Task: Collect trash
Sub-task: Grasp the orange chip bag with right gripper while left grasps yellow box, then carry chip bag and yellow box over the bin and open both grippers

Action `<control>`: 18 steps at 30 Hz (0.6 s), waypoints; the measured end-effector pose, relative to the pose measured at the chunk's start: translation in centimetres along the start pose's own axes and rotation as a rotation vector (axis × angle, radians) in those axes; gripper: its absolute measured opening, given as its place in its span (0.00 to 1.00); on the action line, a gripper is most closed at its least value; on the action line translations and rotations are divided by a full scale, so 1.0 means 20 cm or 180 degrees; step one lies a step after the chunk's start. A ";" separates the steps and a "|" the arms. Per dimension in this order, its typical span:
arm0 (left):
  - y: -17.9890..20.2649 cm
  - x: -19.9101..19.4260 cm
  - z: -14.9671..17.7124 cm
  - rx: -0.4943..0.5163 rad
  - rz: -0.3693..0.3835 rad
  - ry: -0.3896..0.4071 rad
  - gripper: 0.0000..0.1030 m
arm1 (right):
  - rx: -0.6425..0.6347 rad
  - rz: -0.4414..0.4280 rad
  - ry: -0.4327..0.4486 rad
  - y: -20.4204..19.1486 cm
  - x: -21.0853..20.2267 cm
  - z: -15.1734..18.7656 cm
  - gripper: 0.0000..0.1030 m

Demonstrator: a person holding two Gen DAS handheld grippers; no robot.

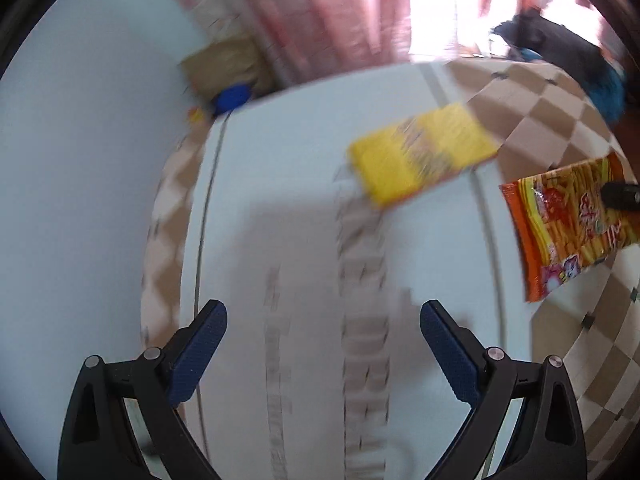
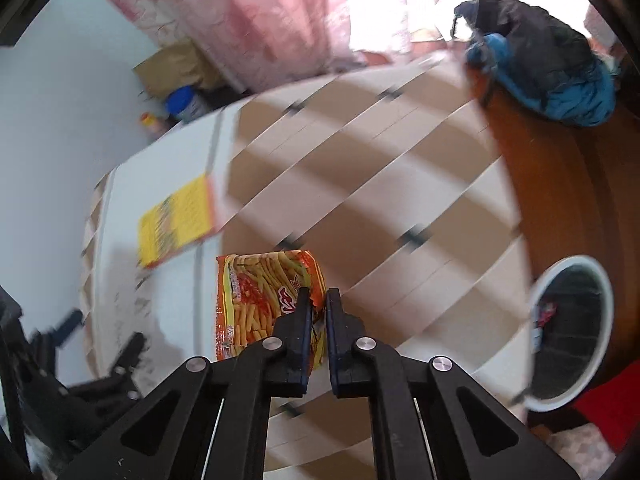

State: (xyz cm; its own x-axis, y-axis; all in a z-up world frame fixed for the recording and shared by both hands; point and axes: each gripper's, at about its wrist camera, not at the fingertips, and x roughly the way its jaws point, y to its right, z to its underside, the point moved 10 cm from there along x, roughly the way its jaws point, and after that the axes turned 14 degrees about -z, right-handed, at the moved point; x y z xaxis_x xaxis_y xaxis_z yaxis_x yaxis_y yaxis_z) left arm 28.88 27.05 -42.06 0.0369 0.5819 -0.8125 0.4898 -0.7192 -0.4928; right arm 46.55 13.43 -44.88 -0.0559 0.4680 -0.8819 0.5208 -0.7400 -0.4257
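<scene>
Carrying the orange snack wrapper point(image 2: 264, 300) clamped in the right gripper point(image 2: 319, 300), spread left gripper point(image 1: 323, 312) idle; release belonged squarely over the bin point(image 2: 570, 328).

- A brown-and-cream checkered floor point(image 2: 360, 168) is filling most of the right wrist view.
- A pale blue wall point(image 1: 80, 120) is rising at the left.
- Pink curtains point(image 2: 260, 12) are hanging at the back, with bright daylight glaring through them.
- A brown cardboard box point(image 2: 172, 68) is sitting in the corner, below the curtains.
- A white mat point(image 1: 280, 152) is lying over the tiles.
- Orange-brown wooden furniture point(image 2: 552, 184) is standing at the right, with dark and blue cloth point(image 2: 552, 64) piled on it.
</scene>
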 end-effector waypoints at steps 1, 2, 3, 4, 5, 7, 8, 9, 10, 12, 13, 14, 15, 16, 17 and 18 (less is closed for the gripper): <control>0.05 0.00 -0.08 0.0199 0.0089 0.0077 0.96 | 0.0041 0.0040 0.0010 0.04 -0.01 -0.03 0.07; 0.08 0.00 -0.14 0.0355 0.0124 0.0144 0.96 | 0.0103 0.0084 -0.0007 0.10 -0.02 -0.07 0.07; 0.12 0.00 -0.18 0.0514 0.0142 0.0223 0.96 | 0.0189 0.0118 -0.0008 0.15 -0.02 -0.11 0.07; 0.16 0.01 -0.23 0.0731 0.0164 0.0326 0.96 | 0.0222 0.0126 -0.0017 0.18 -0.02 -0.14 0.07; 0.21 0.01 -0.27 0.0973 0.0184 0.0433 0.96 | 0.0278 0.0135 -0.0055 0.21 0.00 -0.17 0.07; 0.30 0.05 -0.32 0.1376 0.0262 0.0480 0.95 | 0.0346 0.0117 -0.0086 0.26 0.01 -0.21 0.07; 0.32 0.06 -0.34 0.1493 0.0298 0.0496 0.95 | 0.0387 0.0118 -0.0133 0.27 0.03 -0.23 0.07; 0.34 0.09 -0.36 0.1616 0.0354 0.0468 0.95 | 0.0404 0.0132 -0.0141 0.29 0.04 -0.25 0.07; 0.36 0.11 -0.38 0.1700 0.0411 0.0455 0.95 | 0.0398 0.0138 -0.0150 0.29 0.05 -0.26 0.07; 0.37 0.13 -0.41 0.1778 0.0554 0.0399 0.95 | 0.0391 0.0151 -0.0157 0.29 0.07 -0.29 0.07; 0.37 0.15 -0.43 0.1791 0.0624 0.0376 0.95 | 0.0377 0.0150 -0.0157 0.28 0.09 -0.30 0.07; 0.36 0.16 -0.45 0.1802 0.0652 0.0386 0.95 | 0.0339 0.0166 -0.0156 0.28 0.10 -0.31 0.07; 0.36 0.17 -0.47 0.1823 0.0691 0.0375 0.95 | 0.0312 0.0179 -0.0159 0.26 0.11 -0.31 0.07; 0.37 0.18 -0.47 0.1827 0.0755 0.0354 0.94 | 0.0286 0.0189 -0.0161 0.26 0.12 -0.32 0.07; 0.37 0.18 -0.48 0.1823 0.0823 0.0335 0.92 | 0.0259 0.0189 -0.0156 0.25 0.12 -0.33 0.07; 0.37 0.19 -0.47 0.1806 0.0951 0.0276 0.85 | 0.0256 0.0183 -0.0155 0.25 0.12 -0.33 0.07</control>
State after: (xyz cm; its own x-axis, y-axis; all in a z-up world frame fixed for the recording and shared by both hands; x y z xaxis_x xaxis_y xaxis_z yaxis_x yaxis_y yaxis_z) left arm 40.87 27.54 -45.76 0.1821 0.3370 -0.9237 -0.0882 -0.9301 -0.3567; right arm 54.60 14.03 -47.87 -0.0703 0.4011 -0.9133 0.4543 -0.8023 -0.3873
